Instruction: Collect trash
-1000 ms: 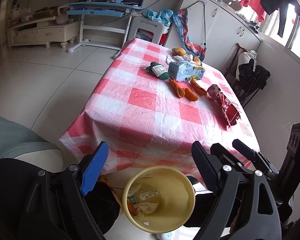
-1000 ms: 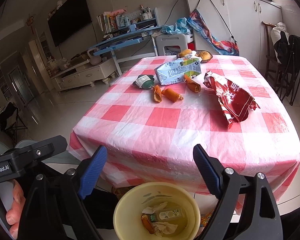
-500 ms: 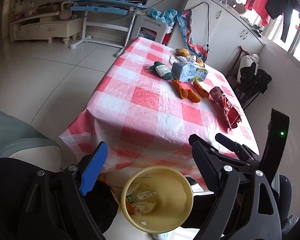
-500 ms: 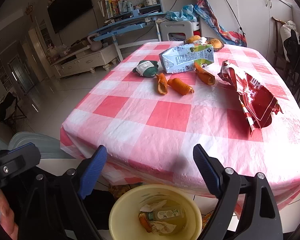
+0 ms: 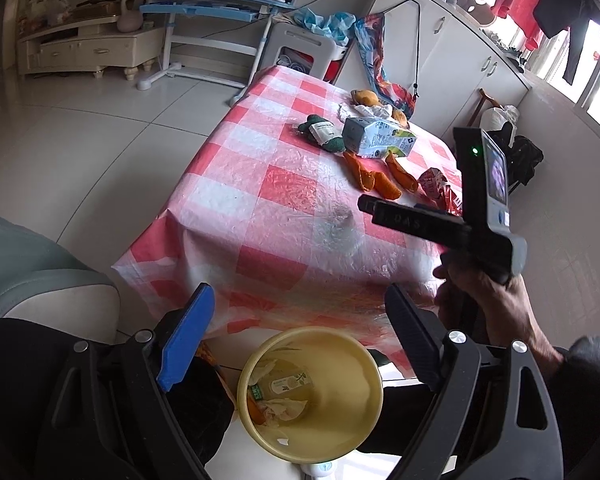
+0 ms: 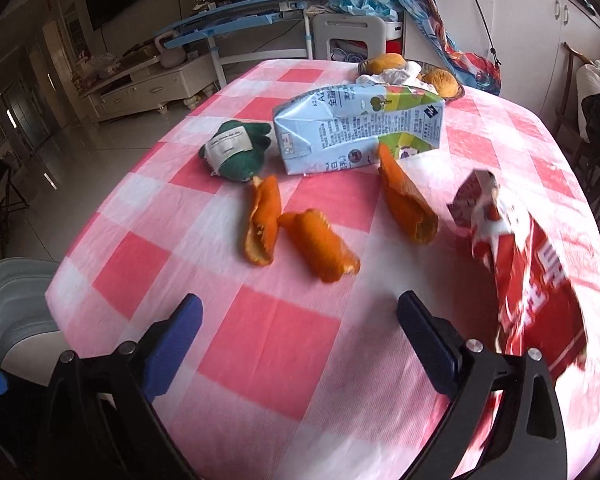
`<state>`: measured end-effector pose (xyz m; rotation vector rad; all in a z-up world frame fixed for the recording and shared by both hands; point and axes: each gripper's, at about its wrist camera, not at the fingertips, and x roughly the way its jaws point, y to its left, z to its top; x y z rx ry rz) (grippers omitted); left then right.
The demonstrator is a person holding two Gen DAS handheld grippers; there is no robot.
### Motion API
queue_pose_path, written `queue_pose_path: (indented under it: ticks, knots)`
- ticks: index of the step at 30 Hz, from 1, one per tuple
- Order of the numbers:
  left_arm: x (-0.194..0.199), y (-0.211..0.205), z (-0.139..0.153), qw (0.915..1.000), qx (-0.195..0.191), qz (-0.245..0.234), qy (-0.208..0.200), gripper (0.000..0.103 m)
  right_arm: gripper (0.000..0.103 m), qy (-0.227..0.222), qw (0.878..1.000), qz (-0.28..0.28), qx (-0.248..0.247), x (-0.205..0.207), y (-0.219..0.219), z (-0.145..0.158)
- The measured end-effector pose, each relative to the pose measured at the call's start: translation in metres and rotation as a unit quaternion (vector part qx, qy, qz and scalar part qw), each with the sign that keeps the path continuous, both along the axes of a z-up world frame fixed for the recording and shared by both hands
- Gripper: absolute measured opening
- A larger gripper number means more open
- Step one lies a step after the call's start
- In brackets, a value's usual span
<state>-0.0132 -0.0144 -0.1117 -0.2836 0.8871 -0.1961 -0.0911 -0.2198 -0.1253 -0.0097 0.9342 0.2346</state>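
Right gripper [image 6: 296, 336] over desk [image 6: 260, 344], jaws opening, nothing between; orange peels [image 6: 316, 240] at 12 o'clock. Left gripper [image 5: 296, 340] spread (empty) above yellow bin [image 5: 340, 368].

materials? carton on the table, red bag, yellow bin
Carton: looks like coated paperboard, slightly glossy print, dented and creased at the folds.
Red bag: thin plastic or foil film, judging by the shiny, sharp crinkles and torn top; can't tell which.
Yellow bin: probably moulded plastic, with smooth, even-coloured walls and a soft sheen inside.
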Motion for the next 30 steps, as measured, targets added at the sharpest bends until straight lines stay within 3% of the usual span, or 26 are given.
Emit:
queue_pose_path:
  ticks: [6,14,24,30]
  knots:
    - [0.007,-0.003,-0.003,0.9998,-0.013,-0.004,0.014,0.085,0.097,0.012,0.998,0.046,-0.037,0.040,0.004,-0.003]
    - [0.014,-0.003,-0.008,0.9988,-0.032,-0.002,0.037,0.085,0.098,0.008,0.995,0.093,-0.033,0.082,-0.003,-0.004]
    - [0.018,-0.007,-0.012,0.9989,-0.019,-0.001,0.044,0.085,0.097,0.008,0.995,0.092,-0.034,0.085,-0.003,-0.001]
    - [0.015,-0.021,-0.016,0.9988,0.011,-0.009,0.047,0.086,0.097,0.008,0.995,0.092,-0.034,0.085,-0.003,-0.001]
